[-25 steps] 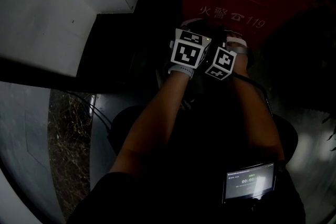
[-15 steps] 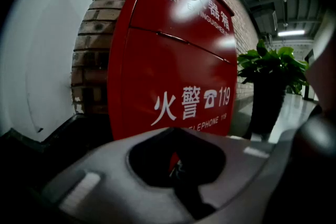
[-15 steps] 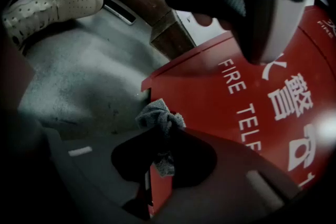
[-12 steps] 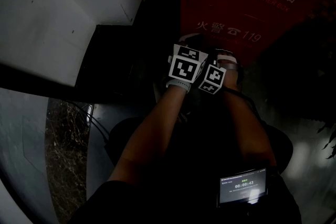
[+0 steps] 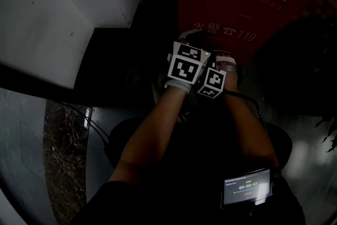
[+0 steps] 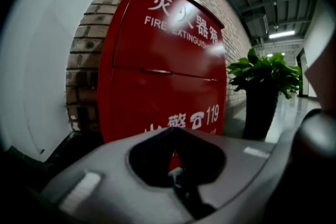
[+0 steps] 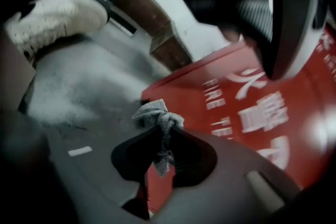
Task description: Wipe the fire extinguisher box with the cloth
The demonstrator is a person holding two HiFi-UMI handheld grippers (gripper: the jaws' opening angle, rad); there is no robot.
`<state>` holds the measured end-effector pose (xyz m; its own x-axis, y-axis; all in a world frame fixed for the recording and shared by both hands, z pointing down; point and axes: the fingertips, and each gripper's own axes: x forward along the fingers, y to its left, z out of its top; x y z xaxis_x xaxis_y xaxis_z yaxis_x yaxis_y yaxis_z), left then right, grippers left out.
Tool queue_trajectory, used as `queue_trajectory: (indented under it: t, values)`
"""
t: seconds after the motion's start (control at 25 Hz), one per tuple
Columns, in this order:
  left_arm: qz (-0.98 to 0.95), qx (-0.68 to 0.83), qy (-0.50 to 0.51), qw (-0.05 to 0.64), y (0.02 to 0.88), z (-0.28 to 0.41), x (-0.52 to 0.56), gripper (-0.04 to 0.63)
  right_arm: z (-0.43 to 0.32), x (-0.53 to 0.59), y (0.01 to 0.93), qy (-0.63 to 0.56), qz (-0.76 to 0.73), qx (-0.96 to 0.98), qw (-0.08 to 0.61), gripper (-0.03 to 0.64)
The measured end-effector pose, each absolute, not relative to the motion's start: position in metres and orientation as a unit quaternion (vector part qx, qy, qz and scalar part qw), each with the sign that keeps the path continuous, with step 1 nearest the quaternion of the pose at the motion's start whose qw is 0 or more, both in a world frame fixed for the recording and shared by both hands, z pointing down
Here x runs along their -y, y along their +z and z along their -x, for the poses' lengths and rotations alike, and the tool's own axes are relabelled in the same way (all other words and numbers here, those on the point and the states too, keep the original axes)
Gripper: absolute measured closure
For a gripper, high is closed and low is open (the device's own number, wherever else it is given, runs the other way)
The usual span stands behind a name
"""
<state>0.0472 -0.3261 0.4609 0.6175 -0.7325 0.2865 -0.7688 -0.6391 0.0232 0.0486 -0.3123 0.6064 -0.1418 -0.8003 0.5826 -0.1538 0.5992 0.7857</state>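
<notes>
Right gripper lower, leftward; cloth tight between its jaws.

Head view looks down; gripper views (close) face the box.

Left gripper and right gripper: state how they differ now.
The right gripper is shut on a grey cloth; the left gripper is shut on nothing. The left gripper view shows the fire extinguisher box upright; the right gripper view shows it tilted. Both point at that red box.
</notes>
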Motion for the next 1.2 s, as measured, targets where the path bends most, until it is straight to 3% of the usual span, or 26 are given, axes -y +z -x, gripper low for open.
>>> queue_trajectory:
  t: [0.28,0.52,0.64,0.76,1.2]
  values:
    - [-0.905,0.415,0.088,0.031,0.39,-0.065,0.313,0.595,-0.071,0.313,0.497,-0.313,-0.413,0.683,0.515,0.555]
    - [-0.898,0.434,0.057,0.039,0.35,-0.065,0.308,0.6,-0.106,0.31,0.396,-0.347,-0.454,0.649,0.502,0.555]
    - [-0.903,0.426,0.033,0.051,0.338,-0.067,0.305,0.599,-0.111,0.306,0.341,-0.381,-0.469,0.632,0.485,0.555]
    - [-0.901,0.431,0.034,0.038,0.331,-0.066,0.306,0.543,-0.109,0.302,0.286,-0.415,-0.485,0.615,0.464,0.555]
    - [-0.899,0.436,0.04,0.005,0.325,-0.07,0.301,0.54,-0.104,0.319,0.166,-0.484,-0.518,0.562,0.426,0.555]
